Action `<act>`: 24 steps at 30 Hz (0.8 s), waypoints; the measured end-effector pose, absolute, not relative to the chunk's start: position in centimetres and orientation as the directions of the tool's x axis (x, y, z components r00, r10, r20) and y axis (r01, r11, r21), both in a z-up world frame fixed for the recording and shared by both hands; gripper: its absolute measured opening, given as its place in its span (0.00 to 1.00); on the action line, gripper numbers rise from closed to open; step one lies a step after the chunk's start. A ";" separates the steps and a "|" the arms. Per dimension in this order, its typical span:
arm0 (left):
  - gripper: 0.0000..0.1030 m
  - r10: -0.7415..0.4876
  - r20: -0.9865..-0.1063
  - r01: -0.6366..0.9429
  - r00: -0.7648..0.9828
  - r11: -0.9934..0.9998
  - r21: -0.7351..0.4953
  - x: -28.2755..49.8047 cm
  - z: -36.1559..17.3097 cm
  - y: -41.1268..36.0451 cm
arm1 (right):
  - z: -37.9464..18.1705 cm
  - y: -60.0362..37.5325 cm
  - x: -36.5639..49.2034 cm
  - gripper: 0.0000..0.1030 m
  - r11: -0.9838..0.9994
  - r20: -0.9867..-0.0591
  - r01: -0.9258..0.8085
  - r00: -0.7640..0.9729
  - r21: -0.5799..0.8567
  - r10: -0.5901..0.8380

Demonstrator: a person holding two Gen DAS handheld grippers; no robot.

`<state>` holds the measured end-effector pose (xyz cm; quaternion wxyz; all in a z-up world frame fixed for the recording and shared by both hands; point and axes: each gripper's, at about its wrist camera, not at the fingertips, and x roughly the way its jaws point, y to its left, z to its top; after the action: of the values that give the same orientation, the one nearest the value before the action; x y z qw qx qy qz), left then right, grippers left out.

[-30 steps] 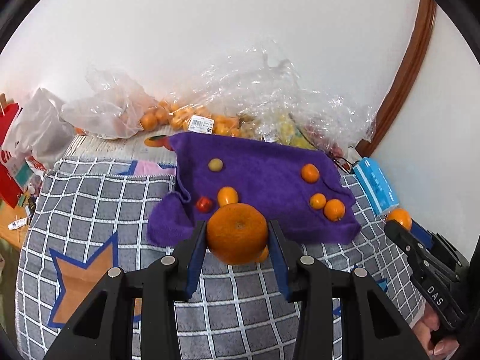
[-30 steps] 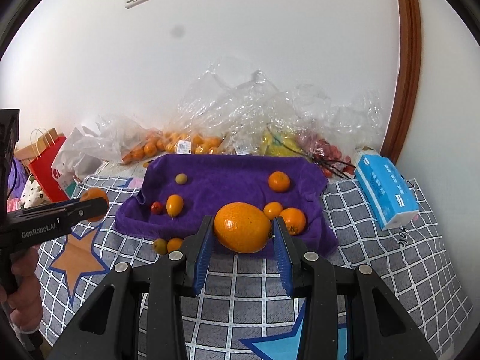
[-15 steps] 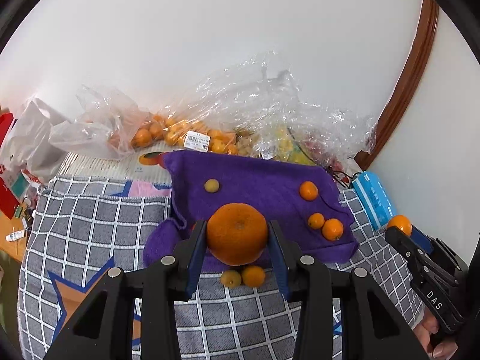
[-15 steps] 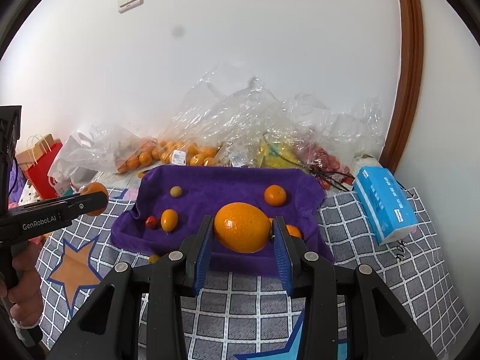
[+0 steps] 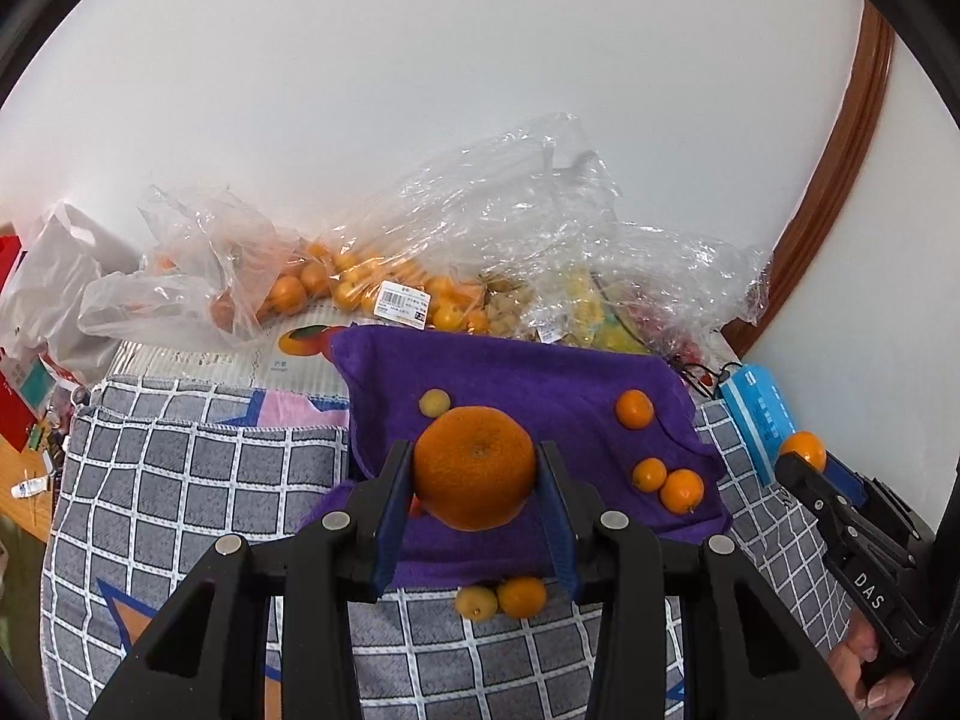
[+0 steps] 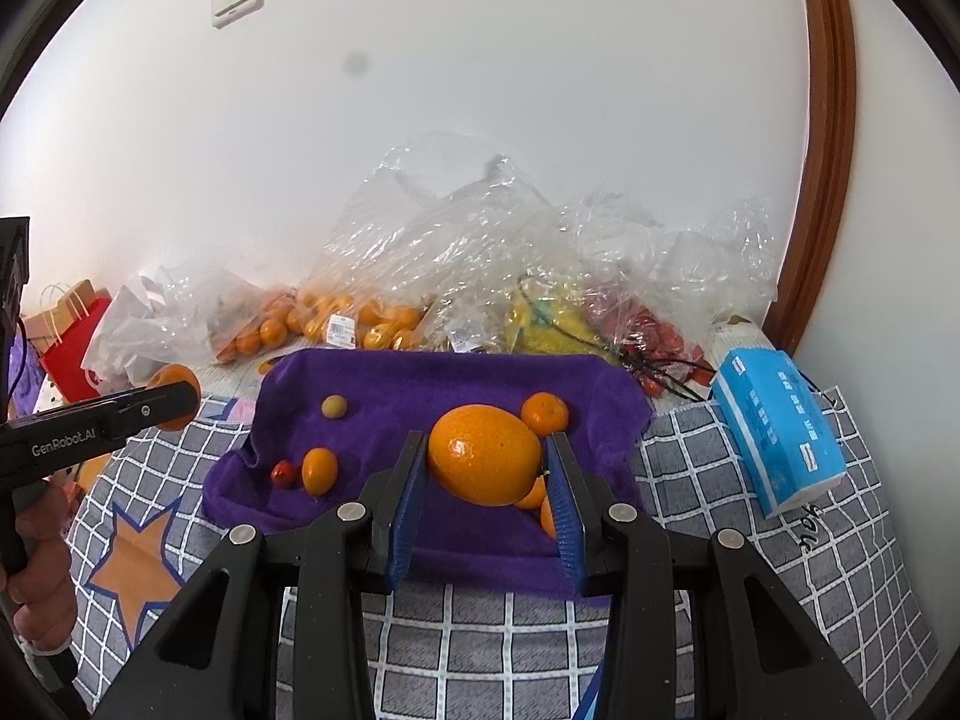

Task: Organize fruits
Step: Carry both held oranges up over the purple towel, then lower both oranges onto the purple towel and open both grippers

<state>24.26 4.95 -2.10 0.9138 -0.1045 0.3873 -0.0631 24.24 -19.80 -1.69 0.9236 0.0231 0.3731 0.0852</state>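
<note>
Orange, dimpled mandarin (image 5: 474, 468) clamped in left tongs (image 5: 474, 498), smoother oval orange (image 6: 485, 455) in right tongs (image 6: 487, 480).

- From the left wrist we look forward and down along the left gripper (image 5: 474, 480), close above the purple towel (image 5: 540, 378), toward the white wall (image 5: 420, 90).
- From the right wrist we look the same way along the right gripper (image 6: 486, 462), equally near, facing that wall and the wooden door frame (image 6: 831, 120).
- We share the towel, the checked cloth (image 5: 180, 480), the plastic bags (image 6: 450, 240) and the blue tissue pack (image 6: 780, 426).
- Each view catches the other gripper at its edge: the right one at the left view's lower right, the left one at the right view's left.
</note>
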 end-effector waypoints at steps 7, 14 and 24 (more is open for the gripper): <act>0.37 -0.189 -0.692 0.020 0.697 0.969 -0.245 26.1 -2.0 5.9 | -1.7 -20.2 26.2 0.38 0.986 -0.686 -0.130 0.709 0.102 0.164; 0.37 -0.166 -0.688 -0.007 0.707 0.970 -0.241 27.8 -1.8 7.2 | -1.7 -21.0 28.2 0.38 0.987 -0.671 -0.125 0.723 0.104 0.162; 0.37 -0.156 -0.700 -0.028 0.697 0.969 -0.245 30.6 -3.0 8.3 | -4.0 -21.2 31.3 0.38 0.985 -0.694 -0.124 0.699 0.120 0.173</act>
<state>30.60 8.29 -2.96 0.9135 -0.1191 0.3875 -0.0351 31.27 -21.18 -3.98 0.9212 0.0318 0.3792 0.0806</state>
